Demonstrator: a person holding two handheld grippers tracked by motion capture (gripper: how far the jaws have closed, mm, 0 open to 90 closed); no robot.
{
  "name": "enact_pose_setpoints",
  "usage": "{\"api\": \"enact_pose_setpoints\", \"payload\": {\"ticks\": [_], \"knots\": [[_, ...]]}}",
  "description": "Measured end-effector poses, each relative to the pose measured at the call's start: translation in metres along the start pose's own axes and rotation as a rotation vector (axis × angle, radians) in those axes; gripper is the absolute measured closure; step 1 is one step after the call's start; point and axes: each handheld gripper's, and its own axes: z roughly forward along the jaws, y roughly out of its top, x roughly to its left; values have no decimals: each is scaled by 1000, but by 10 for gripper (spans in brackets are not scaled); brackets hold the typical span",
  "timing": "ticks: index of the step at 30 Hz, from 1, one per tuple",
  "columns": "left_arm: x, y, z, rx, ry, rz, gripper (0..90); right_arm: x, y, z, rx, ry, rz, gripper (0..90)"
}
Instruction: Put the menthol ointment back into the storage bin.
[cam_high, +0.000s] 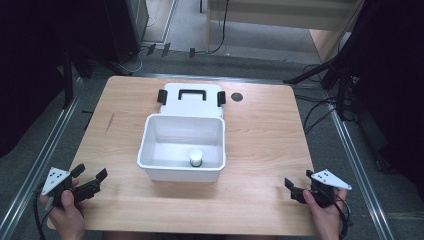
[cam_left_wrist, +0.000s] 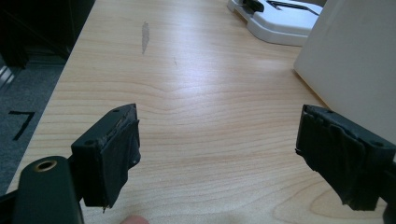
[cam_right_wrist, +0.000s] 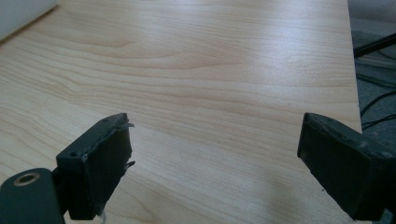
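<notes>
From the high view I see a white plastic bin (cam_high: 182, 147) at the middle of the wooden table (cam_high: 260, 130), its long axis running left to right, mouth up. A small white-capped jar (cam_high: 195, 158) stands upright inside, near the front wall. The bin's lid (cam_high: 191, 99), with black handle and latches, lies flat just behind it. My left gripper (cam_high: 92, 180) and right gripper (cam_high: 297, 184) rest at the near corners, jaws apart and empty. The left gripper view (cam_left_wrist: 217, 154) catches the bin's outer wall and the lid's corner; the right gripper view (cam_right_wrist: 215, 154) shows bare wood grain.
</notes>
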Motion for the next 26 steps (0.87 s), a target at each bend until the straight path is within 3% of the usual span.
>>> {"api": "enact_pose_setpoints", "payload": {"ticks": [4,10,15,26], "knots": [[1,0,0,-3,-7,-3,142,3,-4,1,-15,-28,-12,101],[0,0,0,-1,-11,-1,142,4,-6,-3,-63,-41,10,117],[1,0,0,4,-11,-4,143,4,-6,-3,-24,-30,20,128],[0,0,0,10,-20,9,143,5,-9,-6,-20,-39,17,127]]}}
